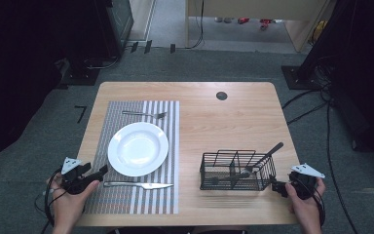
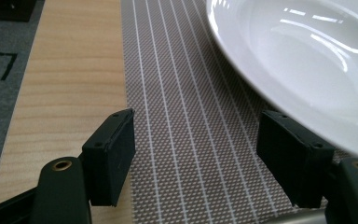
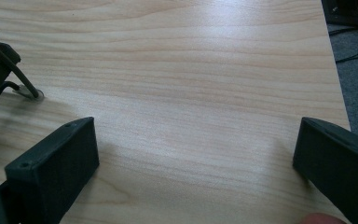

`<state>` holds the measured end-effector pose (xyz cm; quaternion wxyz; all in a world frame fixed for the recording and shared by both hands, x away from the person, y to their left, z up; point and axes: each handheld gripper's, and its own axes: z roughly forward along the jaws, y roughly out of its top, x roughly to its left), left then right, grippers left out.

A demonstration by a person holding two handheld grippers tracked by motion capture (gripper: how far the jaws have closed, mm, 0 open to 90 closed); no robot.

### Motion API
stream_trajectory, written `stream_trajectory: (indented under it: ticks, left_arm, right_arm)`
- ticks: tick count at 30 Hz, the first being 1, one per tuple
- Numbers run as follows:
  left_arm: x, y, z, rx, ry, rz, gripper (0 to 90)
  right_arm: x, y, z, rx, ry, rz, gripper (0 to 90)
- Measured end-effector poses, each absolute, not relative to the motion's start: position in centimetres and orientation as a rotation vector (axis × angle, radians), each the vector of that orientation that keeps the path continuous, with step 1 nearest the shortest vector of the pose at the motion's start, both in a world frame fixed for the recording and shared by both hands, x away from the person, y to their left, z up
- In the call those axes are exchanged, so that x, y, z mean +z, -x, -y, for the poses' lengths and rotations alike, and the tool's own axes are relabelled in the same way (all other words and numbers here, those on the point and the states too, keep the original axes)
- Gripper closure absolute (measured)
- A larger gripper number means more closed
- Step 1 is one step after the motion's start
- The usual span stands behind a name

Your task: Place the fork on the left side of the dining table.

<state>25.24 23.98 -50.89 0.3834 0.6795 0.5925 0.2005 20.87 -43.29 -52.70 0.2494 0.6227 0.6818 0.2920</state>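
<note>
Left gripper (image 1: 99, 171), jaws spread, at the table's (image 1: 233, 117) near-left edge beside the plate (image 1: 138, 148); right gripper (image 1: 276, 187), jaws spread, near the near-right corner beside the basket (image 1: 236, 170).

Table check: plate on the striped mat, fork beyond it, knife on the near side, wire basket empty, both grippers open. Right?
Not quite: the wire basket is not empty. The high view shows a dark-handled utensil leaning in its right compartment. The rest stands: plate on the mat, fork beyond, knife nearer, left gripper and right gripper open.
</note>
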Motion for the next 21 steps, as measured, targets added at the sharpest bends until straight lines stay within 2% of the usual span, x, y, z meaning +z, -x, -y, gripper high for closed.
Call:
stream_trajectory:
  ticks: [6, 7, 21]
  left_arm:
    - [-51.6, -25.1, -23.7, 0.549, -1.780, -1.511, 25.7]
    - [-51.6, -25.1, -23.6, 0.558, -1.777, -1.514, 21.3]
    - [-51.7, -25.2, -22.4, 0.653, -1.872, -1.518, 17.8]
  right_arm:
    - [-52.7, -20.9, 43.3, 0.795, -1.696, -1.857, 0.0]
    - [-52.7, -20.9, 43.3, 0.795, -1.696, -1.857, 0.0]
    - [-52.7, -20.9, 43.3, 0.795, -1.696, -1.857, 0.0]
